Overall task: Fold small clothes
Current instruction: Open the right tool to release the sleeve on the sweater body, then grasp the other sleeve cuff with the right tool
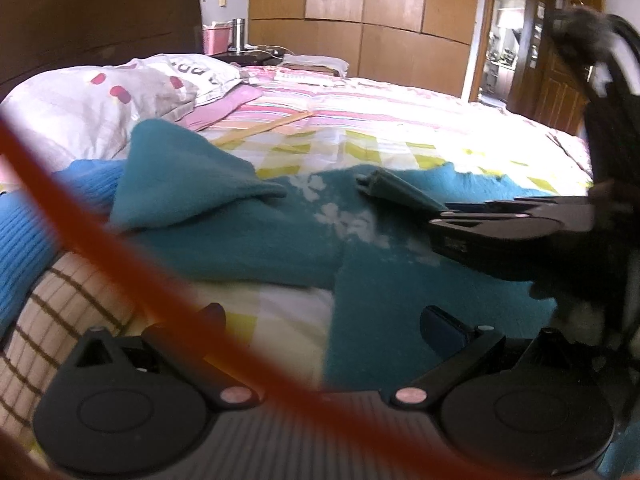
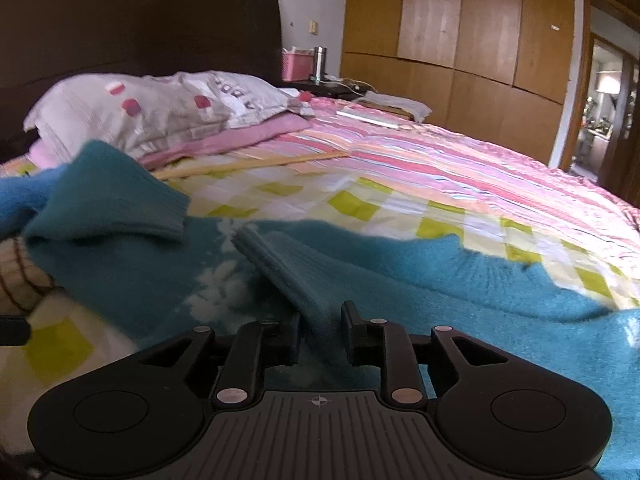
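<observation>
A small teal sweater (image 1: 248, 236) with white flower marks lies spread on the bed; it also shows in the right wrist view (image 2: 460, 280). One sleeve (image 1: 180, 184) is folded over its left side. My right gripper (image 2: 320, 332) is shut on the other sleeve's ribbed cuff (image 2: 280, 268), held across the sweater's body; the gripper also shows from the side in the left wrist view (image 1: 404, 194). My left gripper (image 1: 324, 320) is open and empty, low over the sweater's near edge.
The checked and striped bedspread (image 1: 380, 128) stretches ahead. Pillows (image 1: 120, 96) lie at the headboard. A blue knit garment (image 1: 24, 224) and a cream checked garment (image 1: 60, 320) lie at the left. An orange cord (image 1: 120, 248) crosses the left wrist view.
</observation>
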`<move>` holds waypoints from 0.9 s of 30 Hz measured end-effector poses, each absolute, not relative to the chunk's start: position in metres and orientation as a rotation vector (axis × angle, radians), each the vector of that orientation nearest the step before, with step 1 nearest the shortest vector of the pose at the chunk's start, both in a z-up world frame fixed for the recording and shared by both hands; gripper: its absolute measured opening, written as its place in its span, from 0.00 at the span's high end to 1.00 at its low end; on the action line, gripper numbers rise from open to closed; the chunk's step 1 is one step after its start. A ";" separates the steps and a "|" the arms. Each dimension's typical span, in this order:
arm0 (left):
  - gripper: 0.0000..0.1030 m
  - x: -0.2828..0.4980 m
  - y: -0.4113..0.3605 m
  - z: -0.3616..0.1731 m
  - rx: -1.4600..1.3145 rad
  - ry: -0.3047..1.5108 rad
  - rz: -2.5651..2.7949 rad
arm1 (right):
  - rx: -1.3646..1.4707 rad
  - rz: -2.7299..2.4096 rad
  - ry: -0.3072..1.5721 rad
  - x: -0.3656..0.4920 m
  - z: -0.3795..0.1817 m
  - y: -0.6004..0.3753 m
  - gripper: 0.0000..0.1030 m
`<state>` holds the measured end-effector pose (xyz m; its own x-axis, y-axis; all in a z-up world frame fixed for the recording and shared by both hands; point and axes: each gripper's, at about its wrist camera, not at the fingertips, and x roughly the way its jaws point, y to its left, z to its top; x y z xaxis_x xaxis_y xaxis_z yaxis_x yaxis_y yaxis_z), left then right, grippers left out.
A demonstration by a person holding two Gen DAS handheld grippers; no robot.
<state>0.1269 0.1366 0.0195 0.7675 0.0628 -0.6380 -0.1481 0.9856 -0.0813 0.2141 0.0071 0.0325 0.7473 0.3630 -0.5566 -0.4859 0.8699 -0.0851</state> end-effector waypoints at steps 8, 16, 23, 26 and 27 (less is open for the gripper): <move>0.00 0.125 0.155 0.019 -0.159 0.684 0.161 | -0.264 0.547 0.657 0.214 0.024 0.021 0.64; 0.00 0.124 0.177 0.025 -0.190 0.650 0.224 | -0.142 0.619 0.659 0.217 0.047 0.038 0.65; 0.00 0.125 0.193 0.027 -0.200 0.628 0.291 | -0.054 0.653 0.723 0.235 0.049 0.067 0.65; 0.00 0.127 0.198 0.025 -0.183 0.619 0.322 | 0.078 0.668 0.799 0.250 0.048 0.070 0.65; 0.00 0.128 0.199 0.024 -0.180 0.620 0.327 | 0.121 0.671 0.815 0.253 0.047 0.071 0.65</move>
<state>0.1278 0.1988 0.0244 0.7649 0.2461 -0.5952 -0.3529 0.9332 -0.0676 0.2534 0.0707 0.0467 0.4934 0.5963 -0.6333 -0.5068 0.7888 0.3479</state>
